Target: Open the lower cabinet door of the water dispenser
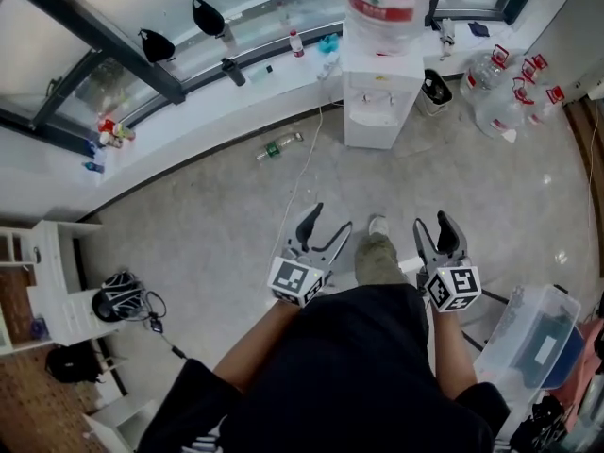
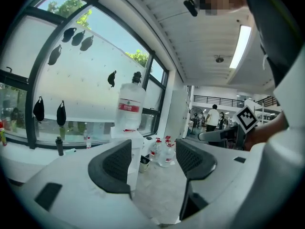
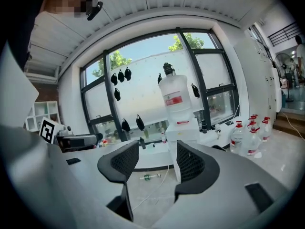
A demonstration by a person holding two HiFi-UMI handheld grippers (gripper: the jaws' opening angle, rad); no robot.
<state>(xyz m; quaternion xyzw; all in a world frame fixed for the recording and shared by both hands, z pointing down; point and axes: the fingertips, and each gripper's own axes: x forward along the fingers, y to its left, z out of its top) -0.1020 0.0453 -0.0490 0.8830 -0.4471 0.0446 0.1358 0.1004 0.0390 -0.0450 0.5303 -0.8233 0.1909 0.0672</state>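
The white water dispenser (image 1: 380, 102) stands against the window ledge with a large bottle (image 1: 381, 3) on top; its lower front (image 1: 376, 132) faces me, a few steps away. Both grippers are held out at waist height, well short of it. My left gripper (image 1: 328, 220) is open and empty, and so is my right gripper (image 1: 432, 223). In the left gripper view the dispenser (image 2: 134, 149) shows just past the left jaw of the left gripper (image 2: 152, 159). In the right gripper view the dispenser (image 3: 183, 132) rises behind the right jaw of the right gripper (image 3: 151, 163).
A green bottle (image 1: 278, 146) and a thin cable (image 1: 304, 182) lie on the floor left of the dispenser. A small bin (image 1: 435, 91) and several spare water jugs (image 1: 505, 102) stand to its right. A clear plastic box (image 1: 533, 333) sits at my right, a white shelf (image 1: 57, 281) at my left.
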